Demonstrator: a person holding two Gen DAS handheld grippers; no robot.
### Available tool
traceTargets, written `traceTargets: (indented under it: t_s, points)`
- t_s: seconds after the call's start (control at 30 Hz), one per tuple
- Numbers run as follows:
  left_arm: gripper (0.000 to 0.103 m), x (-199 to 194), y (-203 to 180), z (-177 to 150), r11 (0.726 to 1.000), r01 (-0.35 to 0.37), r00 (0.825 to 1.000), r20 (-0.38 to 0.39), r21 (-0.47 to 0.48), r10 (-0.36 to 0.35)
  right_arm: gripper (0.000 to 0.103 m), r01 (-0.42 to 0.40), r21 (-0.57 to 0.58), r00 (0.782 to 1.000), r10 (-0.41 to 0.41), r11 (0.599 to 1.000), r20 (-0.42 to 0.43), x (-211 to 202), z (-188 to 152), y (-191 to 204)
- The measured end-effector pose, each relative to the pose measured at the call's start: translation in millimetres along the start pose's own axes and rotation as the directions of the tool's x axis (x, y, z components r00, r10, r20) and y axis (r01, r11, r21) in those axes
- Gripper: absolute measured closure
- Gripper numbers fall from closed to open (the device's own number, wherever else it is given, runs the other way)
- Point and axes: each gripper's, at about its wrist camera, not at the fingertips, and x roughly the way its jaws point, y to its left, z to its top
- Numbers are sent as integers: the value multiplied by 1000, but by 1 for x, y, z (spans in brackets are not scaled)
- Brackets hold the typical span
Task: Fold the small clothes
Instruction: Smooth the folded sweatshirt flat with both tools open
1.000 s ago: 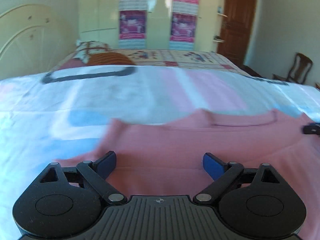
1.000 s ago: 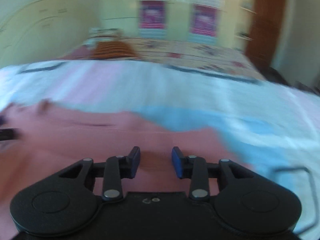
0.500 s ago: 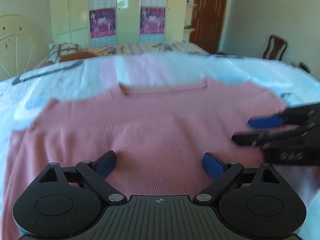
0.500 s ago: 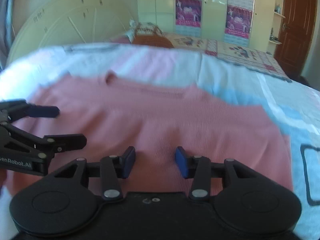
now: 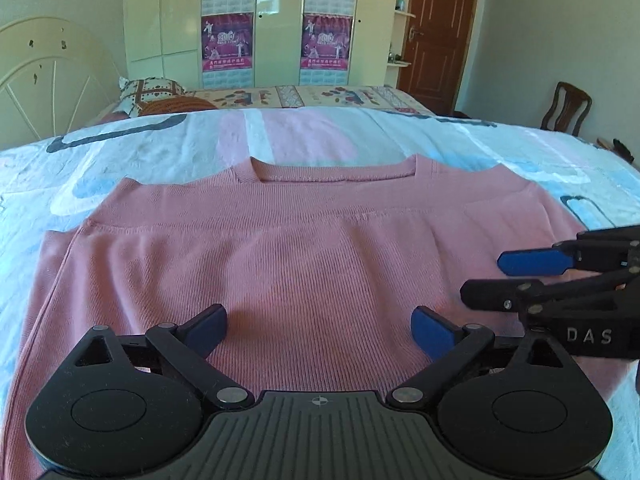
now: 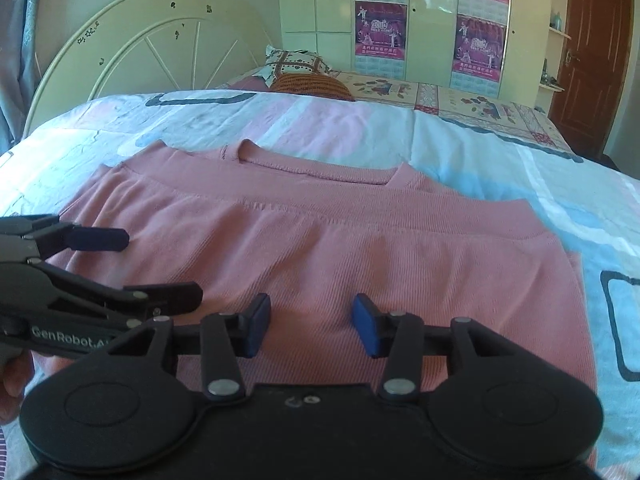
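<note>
Nearest the cameras, the left claw (image 5: 318, 322) hovers wide open over the lower middle of the pink sweater (image 5: 304, 248), holding nothing. Just beside it, the right claw (image 6: 310, 326) stands partly open, its 2 blue pads clear of the knit, also released. The sweater lies on the bed (image 5: 120, 148), its bottom hem apparently folded up once toward the neckline (image 5: 334, 176) at the far edge. Judging by this, 1 fold is made; further folds remain.
</note>
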Motion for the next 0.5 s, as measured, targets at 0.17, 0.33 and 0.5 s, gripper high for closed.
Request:
traceTargets:
  t_s: [0.17, 0.33, 0.5]
  points:
    - [5, -2, 11, -1, 1000, -22, 1000, -3, -7, 22, 58, 31, -23, 999, -31, 999, -8, -2, 0, -1]
    - [5, -12, 49, -9, 996, -85, 996, -3, -35, 85, 58, 148, 42, 989, -148, 988, -7, -15, -5, -38]
    - [6, -29, 100, -34, 984, -129, 992, -4, -121, 129, 57, 270, 149, 962, -260, 951, -85, -24, -29, -100]
